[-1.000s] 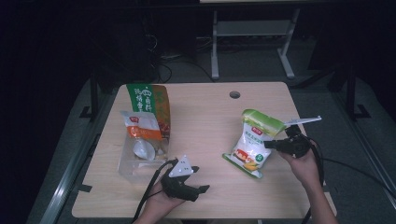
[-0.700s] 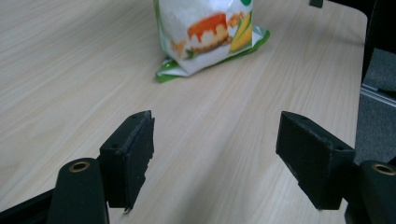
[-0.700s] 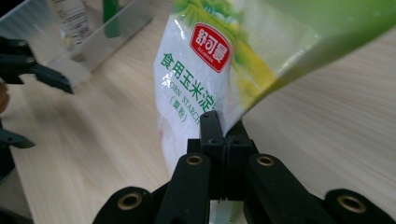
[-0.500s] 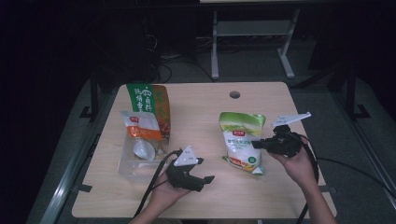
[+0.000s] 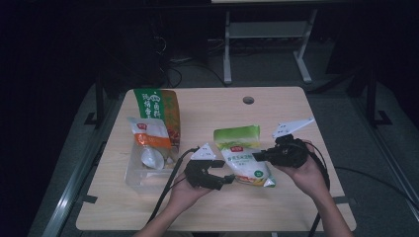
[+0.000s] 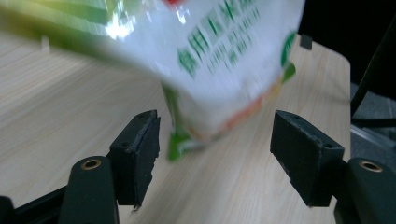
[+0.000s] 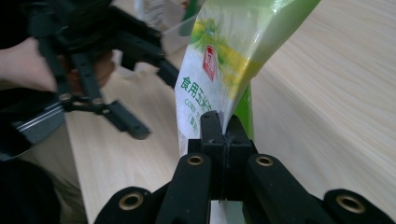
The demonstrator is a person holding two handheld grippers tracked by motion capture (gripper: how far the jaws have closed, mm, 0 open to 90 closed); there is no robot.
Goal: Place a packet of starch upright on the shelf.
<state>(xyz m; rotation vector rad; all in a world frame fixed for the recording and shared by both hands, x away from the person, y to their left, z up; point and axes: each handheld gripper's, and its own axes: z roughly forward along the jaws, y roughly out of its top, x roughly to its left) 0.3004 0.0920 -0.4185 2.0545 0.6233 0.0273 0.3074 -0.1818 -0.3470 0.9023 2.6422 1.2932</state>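
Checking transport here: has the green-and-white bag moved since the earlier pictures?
Yes. Held in the right gripper, the green-and-white bag has shifted left, away from the table's right edge, toward the clear container.

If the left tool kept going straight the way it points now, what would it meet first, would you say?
Most likely the green-and-white bag: its lower corner hangs just ahead between the left tool's open jaws, though depth is unclear.

I see the pouch (image 5: 243,158): white body, green top, green print, small red logo. Bag (image 5: 159,112) near the surface's left edge: green and orange-brown. Surface (image 5: 276,113): pale wood grain. Both grippers black.
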